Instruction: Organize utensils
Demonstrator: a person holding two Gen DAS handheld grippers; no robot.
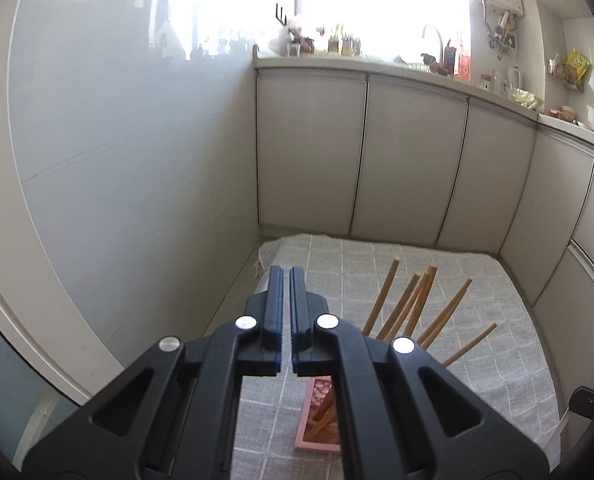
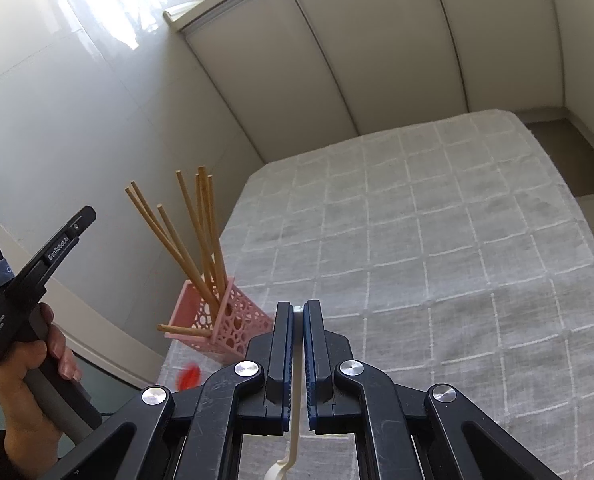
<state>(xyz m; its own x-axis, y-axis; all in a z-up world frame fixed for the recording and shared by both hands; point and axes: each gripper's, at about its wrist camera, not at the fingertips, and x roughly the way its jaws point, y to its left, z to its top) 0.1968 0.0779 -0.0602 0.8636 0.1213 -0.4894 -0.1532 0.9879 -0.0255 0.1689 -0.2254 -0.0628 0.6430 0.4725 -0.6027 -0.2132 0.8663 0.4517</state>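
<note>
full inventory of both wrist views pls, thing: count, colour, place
chopsticks: several, exact count unclear, tan wood, standing in the holder; one lies across its rim
holder: 1, pink, perforated, left edge of the table
spoon: 1, white, hanging from the right gripper
tablecloth: 1, grey checked, covering the table
cabinets: row, off-white, behind the table
red blur: 1, beside the holder, unidentifiable
left gripper: black, shut, nothing held
right gripper: black, clamping the spoon
hand: 1, gripping the left handle

Chopsticks [image 2: 201, 236] stand in a holder [image 2: 233, 326] on the clothed table's [image 2: 437, 240] left edge, apparently near the wall [image 2: 77, 120].
</note>
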